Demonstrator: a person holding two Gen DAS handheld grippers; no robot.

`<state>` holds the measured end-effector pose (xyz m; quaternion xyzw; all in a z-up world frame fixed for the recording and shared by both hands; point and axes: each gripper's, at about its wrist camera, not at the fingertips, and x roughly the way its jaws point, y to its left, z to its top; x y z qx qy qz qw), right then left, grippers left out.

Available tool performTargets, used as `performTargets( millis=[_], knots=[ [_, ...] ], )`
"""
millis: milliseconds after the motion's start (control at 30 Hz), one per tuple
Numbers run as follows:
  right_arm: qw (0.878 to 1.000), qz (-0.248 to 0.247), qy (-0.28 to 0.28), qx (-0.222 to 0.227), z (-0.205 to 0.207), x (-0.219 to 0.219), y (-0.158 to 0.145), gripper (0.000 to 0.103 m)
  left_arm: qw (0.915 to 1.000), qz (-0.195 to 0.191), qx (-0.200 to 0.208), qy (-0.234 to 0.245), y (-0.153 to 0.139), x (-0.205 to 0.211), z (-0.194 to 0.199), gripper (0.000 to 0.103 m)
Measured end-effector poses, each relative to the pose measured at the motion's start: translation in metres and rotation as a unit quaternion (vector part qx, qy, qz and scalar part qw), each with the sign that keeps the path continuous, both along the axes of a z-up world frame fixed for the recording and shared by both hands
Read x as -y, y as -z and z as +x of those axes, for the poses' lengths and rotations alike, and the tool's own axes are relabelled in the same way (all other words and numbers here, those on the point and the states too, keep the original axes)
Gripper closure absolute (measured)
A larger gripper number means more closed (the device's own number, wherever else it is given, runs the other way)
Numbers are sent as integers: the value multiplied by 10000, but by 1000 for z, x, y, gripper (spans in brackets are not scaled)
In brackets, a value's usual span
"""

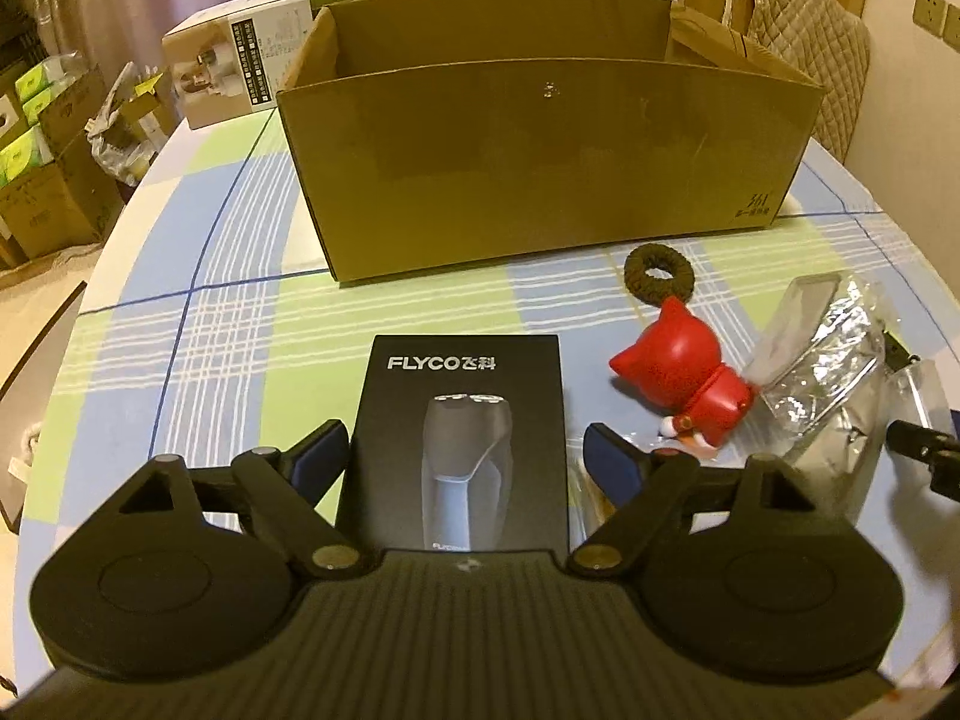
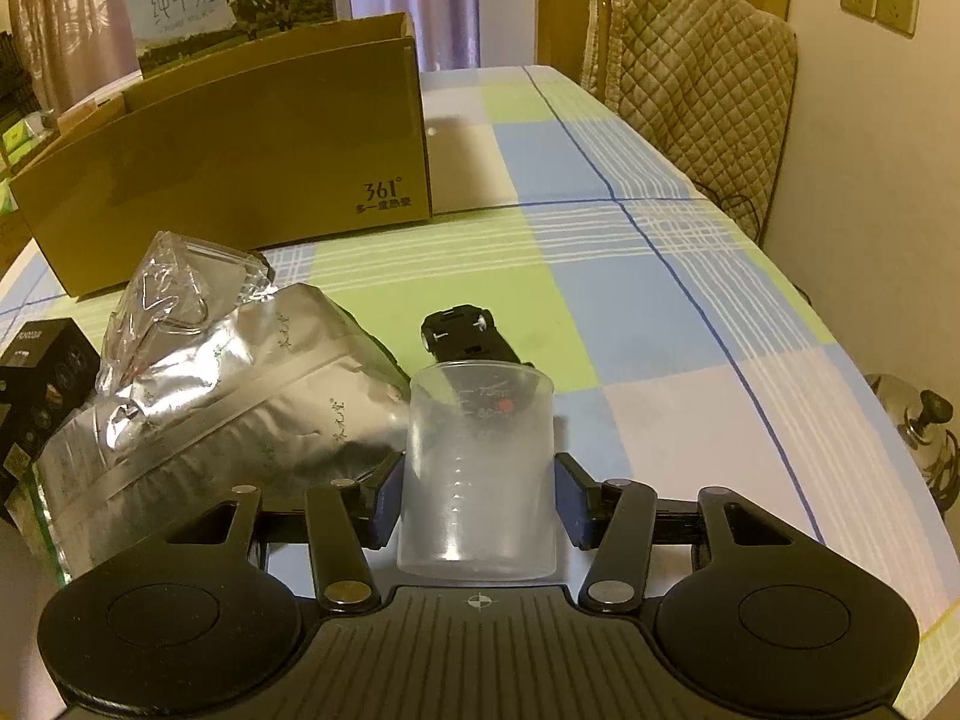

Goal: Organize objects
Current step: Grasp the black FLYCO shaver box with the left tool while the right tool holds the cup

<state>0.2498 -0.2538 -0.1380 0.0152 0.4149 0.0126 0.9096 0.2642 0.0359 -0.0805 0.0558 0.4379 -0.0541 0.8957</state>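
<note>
The left tool [image 1: 465, 450] is spread wide around a black shaver box [image 1: 462, 438] lying flat on the tabletop [image 1: 198, 360], its fingers just clear of the box's long sides. The right tool [image 2: 477, 495] brackets a clear measuring cup [image 2: 477, 474], fingers beside its walls; whether they press it I cannot tell. Both probably belong in the open cardboard box [image 1: 540, 162] behind. Squeeze the cup gently, low, keeping it upright.
</note>
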Motion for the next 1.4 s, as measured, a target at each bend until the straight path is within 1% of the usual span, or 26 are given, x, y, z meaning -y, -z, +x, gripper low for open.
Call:
performTargets(
  millis=[300,533,600,767,933,1167,1400],
  knots=[
    [10000,12,-3,12,1,-1,-1,54,9996,219,-86,143,2,-8,15,21],
    [10000,-1,-10,15,1,-2,-1,54,9987,200,-382,269,13,-12,24,22],
    [10000,0,-7,10,2,-2,-1,54,9986,178,-441,231,16,-12,25,25],
    [10000,-4,-25,48,1,-3,-3,54,9987,145,-471,125,16,-14,21,27],
    [9998,15,-8,184,-3,-1,-12,54,9994,87,-334,6,5,-17,10,28],
    [9995,71,-71,292,-15,-3,-27,54,9998,16,-177,-65,-19,-19,-7,28],
    [9988,233,-101,406,-30,-1,-49,54,9997,-178,-33,-136,-44,-14,-26,28]
  ],
)
